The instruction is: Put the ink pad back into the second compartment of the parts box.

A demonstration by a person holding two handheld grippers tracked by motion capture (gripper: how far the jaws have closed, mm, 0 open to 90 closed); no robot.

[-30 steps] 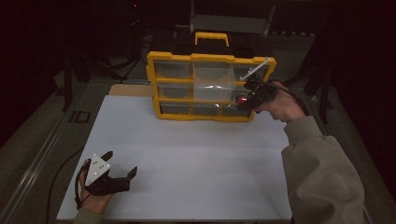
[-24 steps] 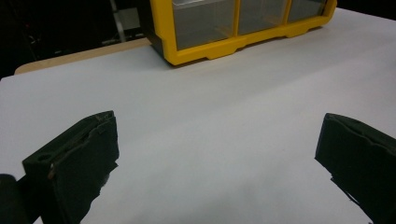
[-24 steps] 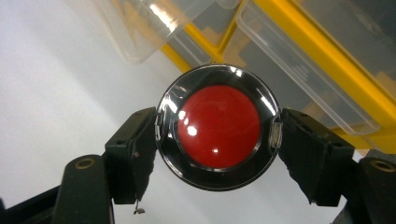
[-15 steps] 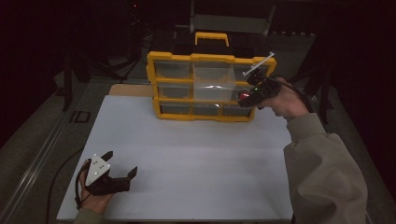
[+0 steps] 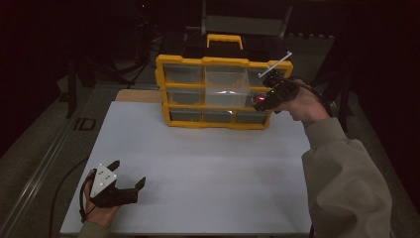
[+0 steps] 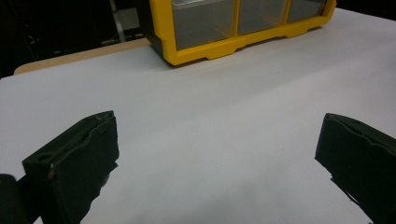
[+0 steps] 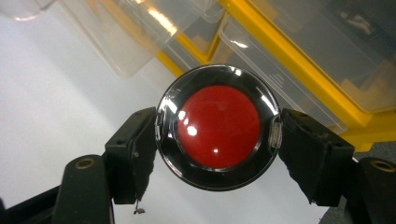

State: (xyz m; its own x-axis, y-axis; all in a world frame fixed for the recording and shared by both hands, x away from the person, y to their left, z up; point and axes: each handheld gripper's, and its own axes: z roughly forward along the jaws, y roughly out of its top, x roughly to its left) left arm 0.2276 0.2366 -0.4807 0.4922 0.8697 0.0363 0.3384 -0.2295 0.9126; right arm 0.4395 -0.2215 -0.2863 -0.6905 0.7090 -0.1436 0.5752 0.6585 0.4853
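The room beyond the white table (image 5: 208,168) is dark, and nothing there can be made out apart from a few dim shapes. The contents of the yellow drawer cabinet (image 5: 224,91) are hard to read: its clear drawers look pale and mostly see-through, and what lies in them cannot be told. A black and yellow handle (image 5: 225,39) rises from the cabinet's top at the back.

The right gripper (image 5: 263,100) is at the cabinet's right end, beside the middle row of drawers. Its jaws are clamped on a round red button with a chrome rim (image 7: 218,127), one jaw on each side of the rim. In the high view the button (image 5: 259,101) shows as a small red glow close to the cabinet's front face. One clear drawer (image 5: 227,87) in the cabinet's middle column stands pulled out toward the person, just left of the button. The right hand (image 5: 302,104) and a grey sleeve (image 5: 341,183) partly cover the cabinet's right edge.

The left gripper (image 5: 128,173) rests well in front of the cabinet, near the table's front left corner, with its jaws spread wide and nothing between them. In the left gripper view the cabinet (image 6: 224,32) is cut off at the upper edge.
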